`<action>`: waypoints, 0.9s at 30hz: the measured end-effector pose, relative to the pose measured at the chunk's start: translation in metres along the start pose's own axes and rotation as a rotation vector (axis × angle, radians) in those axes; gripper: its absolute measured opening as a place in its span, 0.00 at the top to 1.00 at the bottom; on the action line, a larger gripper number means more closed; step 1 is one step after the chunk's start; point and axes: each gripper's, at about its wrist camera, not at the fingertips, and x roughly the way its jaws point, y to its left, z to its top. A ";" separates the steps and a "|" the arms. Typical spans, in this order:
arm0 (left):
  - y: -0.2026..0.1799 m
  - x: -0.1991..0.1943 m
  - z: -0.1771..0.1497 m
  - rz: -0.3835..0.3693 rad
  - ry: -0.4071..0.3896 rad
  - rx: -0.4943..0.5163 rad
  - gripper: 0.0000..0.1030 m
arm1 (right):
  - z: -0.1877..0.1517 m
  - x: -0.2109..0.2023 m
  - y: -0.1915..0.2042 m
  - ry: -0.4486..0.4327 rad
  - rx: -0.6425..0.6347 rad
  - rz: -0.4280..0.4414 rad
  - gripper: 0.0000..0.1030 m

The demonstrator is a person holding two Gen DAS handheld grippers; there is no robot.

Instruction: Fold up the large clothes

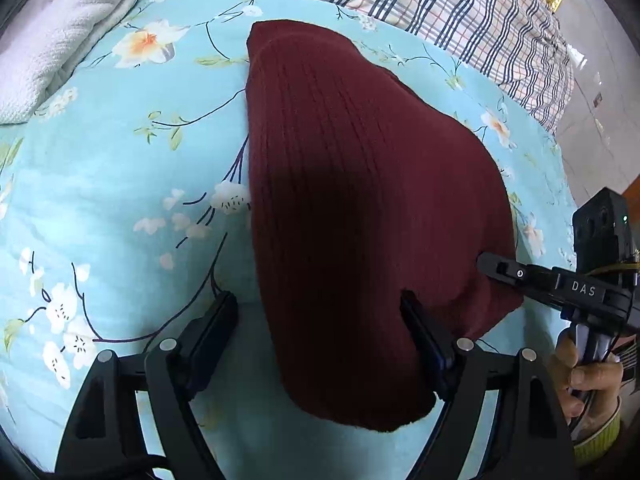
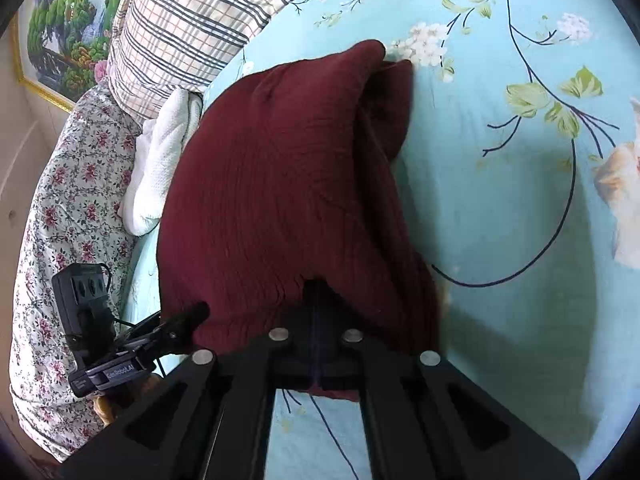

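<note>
A dark red ribbed knit garment (image 1: 360,200) lies folded in a long heap on the light blue flowered bed sheet (image 1: 100,184). My left gripper (image 1: 316,300) hovers over its near end with the jaws wide apart; one finger is beside the cloth, the other over it, and neither presses on it. My right gripper (image 1: 486,262) comes in from the right, with its tip at the garment's near right edge. In the right wrist view the right gripper (image 2: 316,304) is shut, with the red garment (image 2: 280,180) bunched around its tips. The left gripper (image 2: 192,316) shows at the lower left.
A folded white towel (image 1: 60,40) lies at the far left of the bed. A plaid pillow (image 1: 440,0) runs along the far side. A flowered quilt (image 2: 60,220) and a framed picture (image 2: 52,28) are beyond it. A person's hand (image 1: 588,380) holds the right gripper's handle.
</note>
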 end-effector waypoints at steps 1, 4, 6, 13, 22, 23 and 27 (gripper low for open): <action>0.002 0.001 0.000 -0.006 0.000 -0.005 0.20 | -0.001 0.000 0.001 -0.002 0.003 0.001 1.00; 0.002 -0.005 -0.001 -0.021 -0.001 -0.017 0.20 | -0.006 -0.003 0.002 -0.006 -0.002 -0.017 1.00; 0.001 -0.013 0.000 -0.030 0.004 -0.033 0.20 | -0.009 -0.007 0.004 -0.007 -0.008 -0.037 1.00; -0.001 -0.064 0.005 -0.045 -0.113 -0.056 0.22 | -0.007 -0.043 0.024 -0.105 -0.055 -0.117 0.97; 0.016 -0.018 0.005 -0.023 -0.005 -0.095 0.21 | 0.021 -0.011 0.009 -0.077 -0.020 -0.190 0.98; 0.017 -0.018 0.005 -0.027 -0.006 -0.100 0.21 | 0.019 -0.013 0.008 -0.090 -0.024 -0.186 0.98; 0.013 -0.023 0.007 -0.004 -0.018 -0.086 0.21 | 0.014 -0.023 0.010 -0.077 -0.032 -0.191 0.98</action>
